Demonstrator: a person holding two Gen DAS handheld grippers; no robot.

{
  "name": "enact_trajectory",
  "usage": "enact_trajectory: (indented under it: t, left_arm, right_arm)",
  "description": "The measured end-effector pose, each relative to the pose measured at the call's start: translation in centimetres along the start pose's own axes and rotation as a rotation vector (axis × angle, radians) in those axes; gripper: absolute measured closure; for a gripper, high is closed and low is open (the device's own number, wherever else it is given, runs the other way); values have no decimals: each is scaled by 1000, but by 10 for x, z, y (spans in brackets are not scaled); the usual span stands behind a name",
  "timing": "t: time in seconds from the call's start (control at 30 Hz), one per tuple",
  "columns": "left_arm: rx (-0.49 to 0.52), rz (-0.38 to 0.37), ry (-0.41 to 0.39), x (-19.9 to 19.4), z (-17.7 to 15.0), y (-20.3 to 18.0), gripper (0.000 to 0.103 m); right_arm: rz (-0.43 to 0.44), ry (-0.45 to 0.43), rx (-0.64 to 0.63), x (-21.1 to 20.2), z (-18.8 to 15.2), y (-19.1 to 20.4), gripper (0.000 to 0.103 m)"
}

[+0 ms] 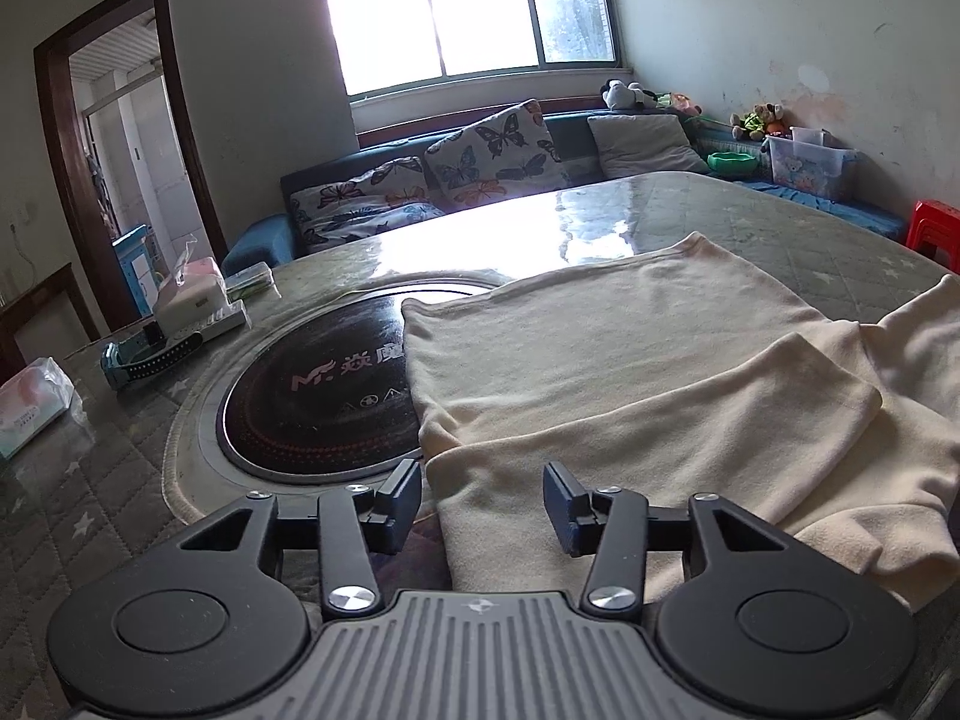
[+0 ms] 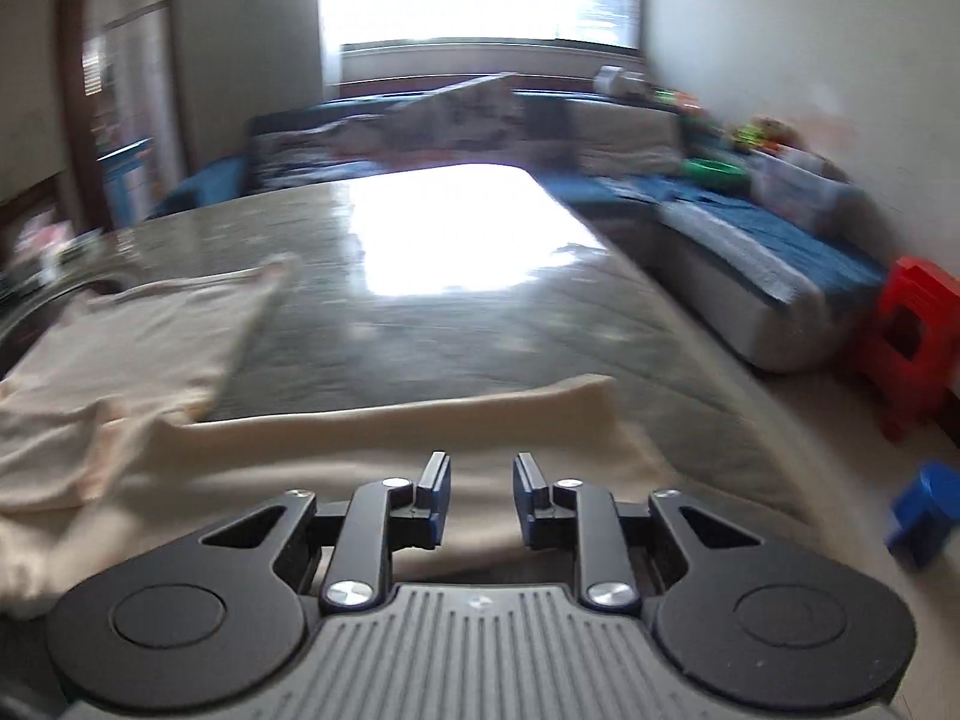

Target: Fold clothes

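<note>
Evidently we were between folds: the cream garment lay spread on the quilted table, one sleeve already turned in across its body, its left edge overlapping the round black cooktop set into the tabletop. Our left gripper hovered at the near hem with its fingers parted and nothing pinched between them; the cloth passed beneath the gap, and we could not tell whether the pads brushed it. Our right gripper was likewise released, jaws a narrower way apart, poised over the garment's near right portion; that view was smeared, so fine detail escaped us. The other sleeve stretched out flat toward the right, unfolded.

We judged the next move to be the second sleeve: the right fingers would need to drop onto its cuff, clench a single layer cleanly and carry it in across the body, while the left steadied the hem so the finished fold did not drag loose.
</note>
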State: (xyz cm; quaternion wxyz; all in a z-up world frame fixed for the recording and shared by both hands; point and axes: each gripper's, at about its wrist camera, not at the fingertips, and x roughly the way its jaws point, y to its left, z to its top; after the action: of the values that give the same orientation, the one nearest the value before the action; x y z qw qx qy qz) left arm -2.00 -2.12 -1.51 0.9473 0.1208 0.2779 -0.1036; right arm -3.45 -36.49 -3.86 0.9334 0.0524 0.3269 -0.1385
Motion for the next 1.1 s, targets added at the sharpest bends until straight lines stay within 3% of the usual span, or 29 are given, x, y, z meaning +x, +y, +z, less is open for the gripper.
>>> enact_trajectory:
  t: [0.13,0.2,0.4,0.53,0.67,0.87,1.1]
  left_arm:
    - [14,2,-1,-3,1,-3,49]
    - [17,3,-3,-3,2,-5,49]
    - [25,2,5,-2,1,-10,48]
    - [31,-1,5,-3,0,-13,47]
    - [36,-7,1,-5,1,-16,45]
    - [49,-23,-23,-11,0,-21,40]
    - [20,-18,-46,-21,-4,-12,36]
  right_arm:
    - [-58,-2,108,8,-5,-31,74]
    - [-66,-8,128,8,-8,-35,69]
    - [-74,-26,163,8,-17,-37,69]
    - [-41,-35,165,6,-16,-35,88]
    - [-7,-78,172,-6,-11,-34,95]
    - [168,-160,139,-40,20,-12,95]
    - [405,-218,10,-70,63,51,95]
